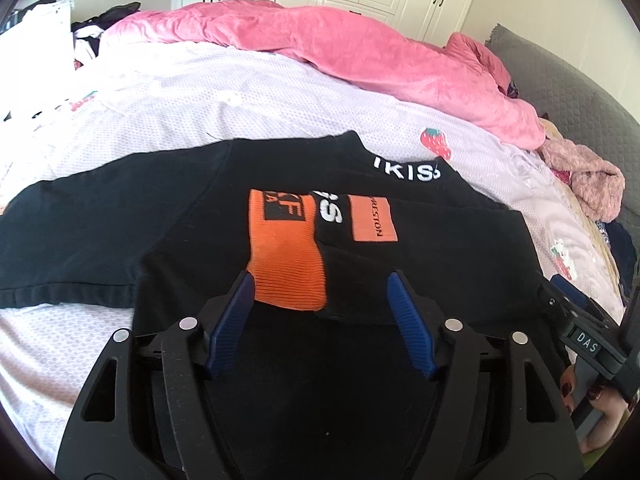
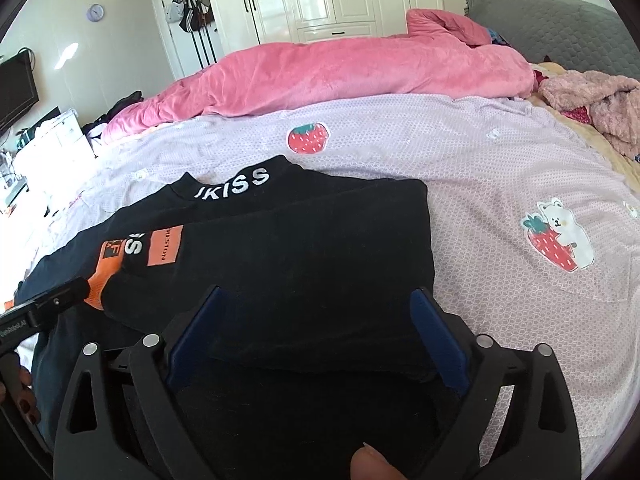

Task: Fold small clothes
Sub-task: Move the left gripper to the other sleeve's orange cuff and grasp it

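Observation:
A black child's top (image 1: 188, 216) with white collar lettering and orange patches lies flat on the bed. One sleeve with an orange cuff (image 1: 286, 264) is folded across its chest. My left gripper (image 1: 320, 292) is open just above the lower chest, jaws either side of the cuff end. My right gripper (image 2: 316, 300) is open over the top's right side (image 2: 320, 240), which is folded inward. The left sleeve (image 1: 60, 236) is spread out to the left. The right gripper also shows at the left wrist view's right edge (image 1: 576, 312).
A pale lilac sheet (image 2: 480, 168) with strawberry prints covers the bed. A pink duvet (image 2: 340, 68) is bunched along the far side. A fluffy pink garment (image 2: 600, 100) lies at the far right by a grey headboard (image 2: 560, 24). White wardrobes stand behind.

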A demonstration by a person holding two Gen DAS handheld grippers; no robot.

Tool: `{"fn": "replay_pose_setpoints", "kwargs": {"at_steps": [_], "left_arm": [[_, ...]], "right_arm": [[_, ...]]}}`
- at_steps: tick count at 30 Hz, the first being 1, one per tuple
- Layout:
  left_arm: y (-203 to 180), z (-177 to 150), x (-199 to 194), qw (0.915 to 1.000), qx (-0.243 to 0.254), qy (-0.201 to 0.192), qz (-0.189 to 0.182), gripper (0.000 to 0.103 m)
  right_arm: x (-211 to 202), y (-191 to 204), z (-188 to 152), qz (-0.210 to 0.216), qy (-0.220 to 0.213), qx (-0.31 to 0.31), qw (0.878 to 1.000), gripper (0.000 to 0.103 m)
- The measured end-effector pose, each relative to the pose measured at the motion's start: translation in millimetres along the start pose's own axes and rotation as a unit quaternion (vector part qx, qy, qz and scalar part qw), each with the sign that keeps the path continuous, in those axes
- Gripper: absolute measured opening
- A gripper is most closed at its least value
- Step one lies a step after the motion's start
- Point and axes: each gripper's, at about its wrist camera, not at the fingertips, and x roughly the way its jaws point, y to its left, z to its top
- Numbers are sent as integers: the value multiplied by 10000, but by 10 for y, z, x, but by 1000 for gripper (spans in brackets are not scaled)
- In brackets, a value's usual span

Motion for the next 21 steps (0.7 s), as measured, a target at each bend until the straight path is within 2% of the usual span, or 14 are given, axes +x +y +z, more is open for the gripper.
{"fn": "replay_pose_setpoints", "kwargs": {"at_steps": [2,3,4,11,13,21], "left_arm": [[28,11,-40,10000,-27,-46,16,64],[38,10,-58,10000,-31,-61,17,71],[49,10,-91,9999,-26,-102,27,73],[174,28,-229,9996,-67,-241,93,76],[233,32,-263,9995,-91,-273,135,79],[640,51,-432,9974,-332,-430,475,80]], "right_arm": [[-37,38,-3,-148,-119,-90,9998,96],[-61,62,-4,-216,-198,-155,9995,96],[-79,83,-4,-251,-256,-204,9991,96],[-181,201,-5,-142,-447,-362,9982,97],[-215,238,-3,-109,-487,-404,9979,97],[-265,545,-29,112,-432,-627,9970,97]]}}
